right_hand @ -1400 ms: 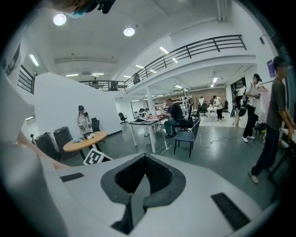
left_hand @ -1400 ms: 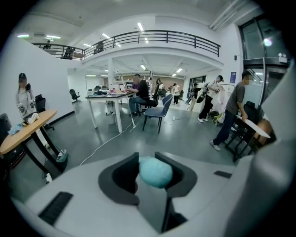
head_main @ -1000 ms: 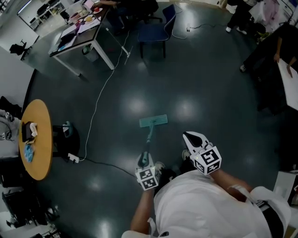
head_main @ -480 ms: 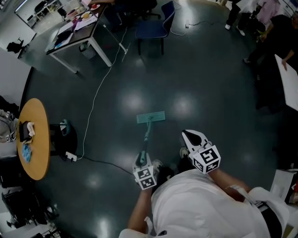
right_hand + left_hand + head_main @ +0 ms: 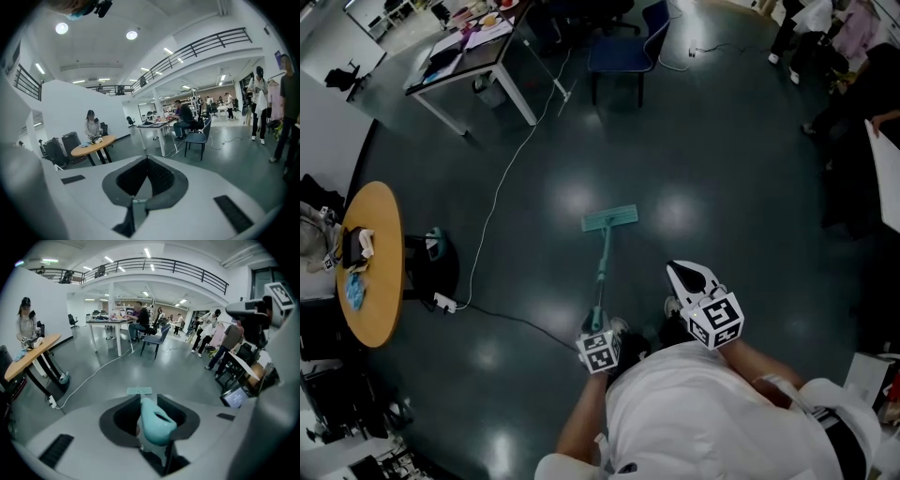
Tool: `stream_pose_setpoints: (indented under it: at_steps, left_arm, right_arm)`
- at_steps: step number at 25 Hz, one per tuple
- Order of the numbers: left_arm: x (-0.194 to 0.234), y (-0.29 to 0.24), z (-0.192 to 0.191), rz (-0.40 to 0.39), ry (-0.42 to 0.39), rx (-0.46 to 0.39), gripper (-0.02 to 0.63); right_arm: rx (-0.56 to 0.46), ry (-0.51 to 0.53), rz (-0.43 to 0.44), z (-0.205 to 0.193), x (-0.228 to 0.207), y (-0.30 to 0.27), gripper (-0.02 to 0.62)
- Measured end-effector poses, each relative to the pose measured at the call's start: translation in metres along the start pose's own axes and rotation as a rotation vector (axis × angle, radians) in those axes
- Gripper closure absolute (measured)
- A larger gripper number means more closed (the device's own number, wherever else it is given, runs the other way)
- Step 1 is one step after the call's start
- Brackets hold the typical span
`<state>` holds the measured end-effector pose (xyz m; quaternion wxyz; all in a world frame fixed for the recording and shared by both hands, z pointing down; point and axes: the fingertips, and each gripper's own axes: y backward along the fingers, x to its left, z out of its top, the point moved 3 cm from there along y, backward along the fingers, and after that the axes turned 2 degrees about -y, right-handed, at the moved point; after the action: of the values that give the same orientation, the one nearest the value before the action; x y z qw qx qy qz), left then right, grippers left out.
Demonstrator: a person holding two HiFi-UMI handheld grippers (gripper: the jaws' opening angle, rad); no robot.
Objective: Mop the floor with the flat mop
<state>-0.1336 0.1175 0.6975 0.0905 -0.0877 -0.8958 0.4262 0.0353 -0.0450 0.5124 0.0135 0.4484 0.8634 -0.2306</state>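
Left gripper: your left gripper [image 5: 597, 329] is clamped on the top end of the flat mop [image 5: 603, 262]; in the left gripper view [image 5: 153, 417] the teal grip [image 5: 157, 423] fills the space between the jaws, and both jaws press against it.
Right gripper: your right gripper [image 5: 686, 277] hangs free beside your right leg, apart from the mop; in the right gripper view [image 5: 142, 182] the jaws are drawn together with nothing between them.
Handle: the handle [image 5: 602, 272] slants forward and down from your left gripper to the mop head; it leans a little to your right as it goes.
Mop head: the mop head [image 5: 610, 218] lies flat on the floor [image 5: 741, 169] straight ahead of you, between two bright light reflections; from the left gripper it shows just past the grip [image 5: 139, 390].
Cable: a white cable [image 5: 500, 204] runs over the floor left of the mop head, well apart from it; it ends at a power strip [image 5: 443, 302] near the round table [image 5: 373, 267].
Further off: a long table [image 5: 469, 58] and a blue chair [image 5: 623, 49] stand beyond the mop.
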Motion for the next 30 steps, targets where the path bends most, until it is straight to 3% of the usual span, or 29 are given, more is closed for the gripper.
stream_pose_setpoints:
  at_steps: [5, 10, 16, 21, 27, 30]
  left_arm:
    - [-0.009, -0.086, 0.022, -0.017, -0.05, 0.036, 0.495]
    - [-0.001, -0.166, 0.073, 0.034, -0.054, 0.048, 0.495]
    - [-0.011, -0.204, 0.115, 0.035, -0.069, 0.01, 0.495]
    - [-0.015, -0.163, 0.105, 0.038, -0.045, 0.019, 0.495]
    - [-0.012, -0.046, 0.098, 0.011, -0.093, -0.035, 0.495]
    - [-0.003, 0.004, 0.094, 0.004, -0.076, -0.059, 0.495]
  right_arm:
    - [-0.008, -0.011, -0.047, -0.002, -0.011, 0.007, 0.581]
    - [-0.008, -0.035, -0.121, -0.002, -0.03, 0.03, 0.581]
    - [0.003, -0.055, -0.182, -0.006, -0.051, 0.05, 0.581]
    - [-0.007, -0.047, -0.166, 0.0, -0.054, 0.051, 0.581]
    - [-0.025, -0.026, -0.105, 0.008, -0.031, 0.039, 0.581]
    - [-0.028, -0.013, -0.08, 0.009, -0.019, 0.035, 0.581]
